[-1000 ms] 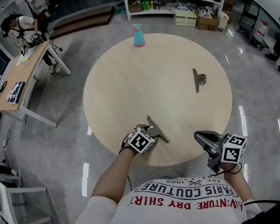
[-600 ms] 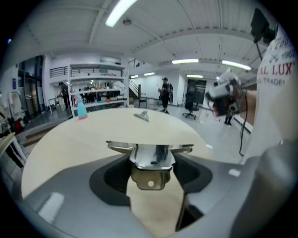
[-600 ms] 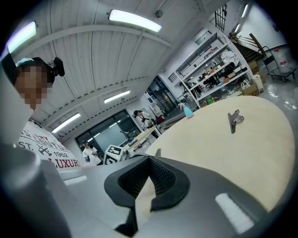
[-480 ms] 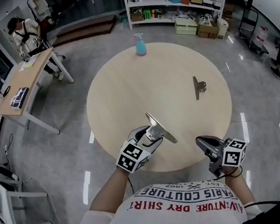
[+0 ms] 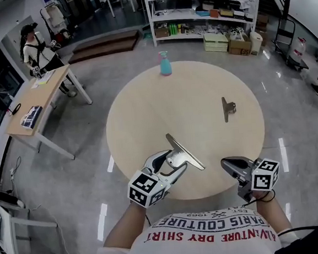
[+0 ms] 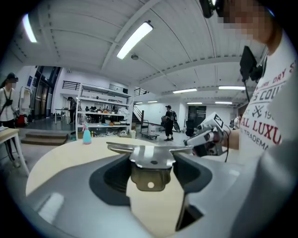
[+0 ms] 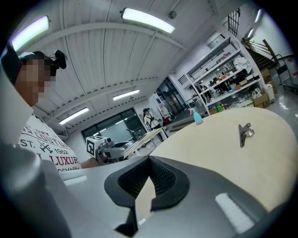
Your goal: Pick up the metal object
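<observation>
**At the near edge of the round light-wood table (image 5: 147, 113): clip gripped**

The left gripper (image 5: 173, 161) is clamped on a silver metal spring clip (image 5: 184, 152). Its jaws stand wide, pressing the clip's folded body from both sides, with the long flat bar crosswise ahead of them. The right gripper (image 5: 231, 164) sits over the same table edge, jaws together and empty. A second silver metal clip (image 5: 226, 108) lies on the table's right side. A teal spray bottle with a pink head (image 5: 165, 64) stands at the far edge.

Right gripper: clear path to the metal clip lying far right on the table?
Probably yes. The right gripper is empty, jaws together, at the table edge, and only bare tabletop lies between it and the lying clip. The left gripper with its held clip is off to the side.
</observation>
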